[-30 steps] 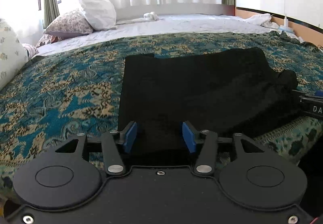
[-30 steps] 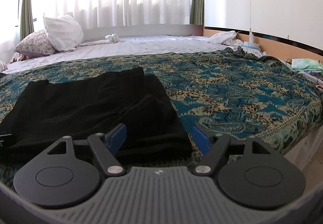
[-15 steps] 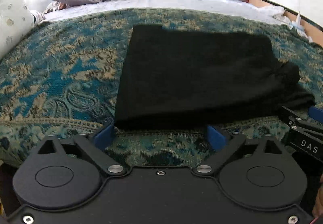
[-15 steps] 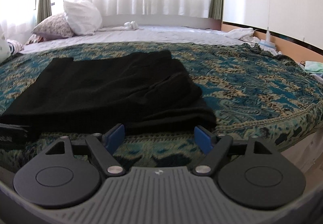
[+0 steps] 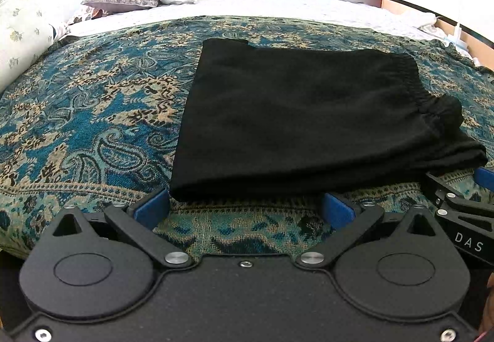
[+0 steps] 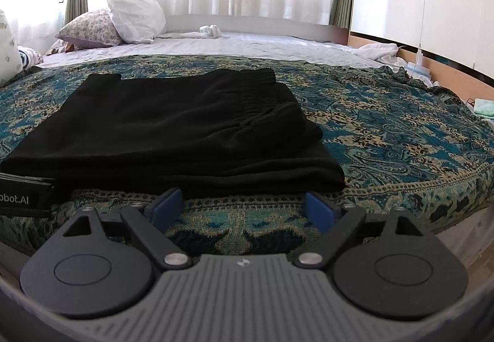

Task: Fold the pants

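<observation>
Neatly Folded Pants on the Bed

Broadly, a teal paisley bedspread (image 6: 386, 132) covers the bed's near half, with white sheet and pillows (image 6: 136, 16) beyond, by curtained windows. The black pants (image 5: 296, 123) lie folded near the bed's front edge. The left hand-held gripper (image 5: 245, 207) and right hand-held gripper (image 6: 244, 206) are both opening, nothing between them.

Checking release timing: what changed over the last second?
Left tongs let go of the black pants, backed off the near edge and are opening; right tongs are opening too, nothing between them. Pants stay folded on the patterned bedspread.
</observation>
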Available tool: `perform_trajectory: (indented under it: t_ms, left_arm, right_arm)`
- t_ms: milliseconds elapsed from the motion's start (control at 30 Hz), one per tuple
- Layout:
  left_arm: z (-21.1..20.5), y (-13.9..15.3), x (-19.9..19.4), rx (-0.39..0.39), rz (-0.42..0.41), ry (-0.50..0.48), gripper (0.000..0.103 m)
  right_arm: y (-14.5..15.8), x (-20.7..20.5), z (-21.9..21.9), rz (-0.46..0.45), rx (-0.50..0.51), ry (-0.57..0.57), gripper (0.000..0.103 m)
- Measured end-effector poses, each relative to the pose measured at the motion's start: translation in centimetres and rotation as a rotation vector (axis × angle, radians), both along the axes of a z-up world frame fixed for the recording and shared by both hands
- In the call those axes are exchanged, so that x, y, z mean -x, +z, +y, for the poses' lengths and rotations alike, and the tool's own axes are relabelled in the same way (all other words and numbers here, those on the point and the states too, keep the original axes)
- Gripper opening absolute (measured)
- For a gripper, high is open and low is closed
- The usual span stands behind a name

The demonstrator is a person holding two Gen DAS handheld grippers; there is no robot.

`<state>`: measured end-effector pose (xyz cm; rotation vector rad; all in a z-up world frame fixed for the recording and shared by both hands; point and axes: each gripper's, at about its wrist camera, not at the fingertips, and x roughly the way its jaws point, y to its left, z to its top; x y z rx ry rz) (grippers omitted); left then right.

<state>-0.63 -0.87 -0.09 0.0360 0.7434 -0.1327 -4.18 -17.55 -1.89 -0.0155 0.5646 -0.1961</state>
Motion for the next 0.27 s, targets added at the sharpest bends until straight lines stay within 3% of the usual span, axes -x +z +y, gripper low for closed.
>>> perform_trajectory:
  t_ms: [267]
  left_arm:
    - [-0.08, -0.06, 0.05, -0.003, -0.001, -0.001, 0.103]
  right_arm:
    - [-0.06, -0.05, 0.0, 0.0, -0.001, 0.001, 0.094]
